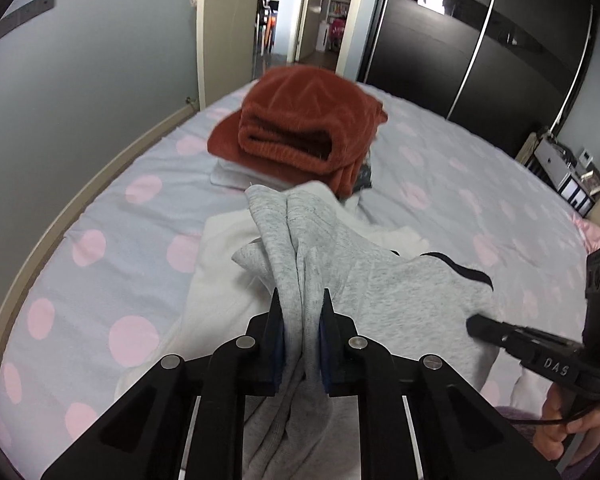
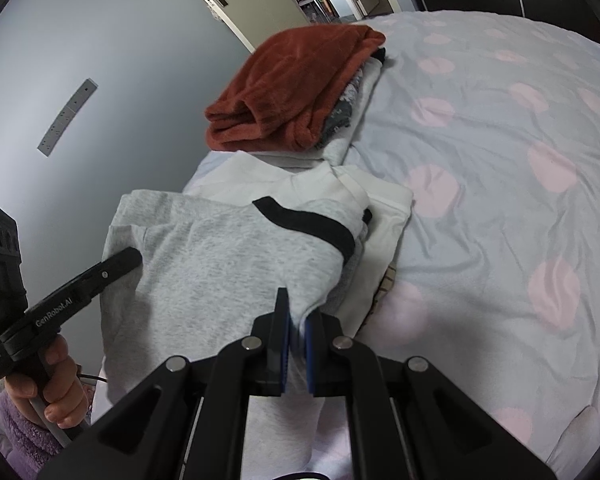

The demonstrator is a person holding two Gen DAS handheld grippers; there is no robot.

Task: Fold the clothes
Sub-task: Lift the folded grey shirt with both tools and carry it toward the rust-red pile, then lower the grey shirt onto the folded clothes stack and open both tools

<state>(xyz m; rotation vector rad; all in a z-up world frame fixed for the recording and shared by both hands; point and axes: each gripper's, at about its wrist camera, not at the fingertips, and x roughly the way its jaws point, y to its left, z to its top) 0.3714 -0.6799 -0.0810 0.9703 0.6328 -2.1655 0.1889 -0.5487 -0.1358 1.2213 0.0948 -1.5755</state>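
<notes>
The right hand-held gripper (image 2: 296, 320) pinches the grey sweatshirt (image 2: 228, 264) edge. At nine o'clock, the left hand-held gripper (image 2: 126, 258) grips its far side. A rust pile (image 2: 296, 84) sits at twelve o'clock on the bed (image 2: 500, 160).

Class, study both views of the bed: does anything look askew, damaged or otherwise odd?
Nothing looks damaged or spilled. The grey top is bunched because both grippers, left and right, pinch it mid-fold. The rust sweater sits slightly skewed on its pile.
</notes>
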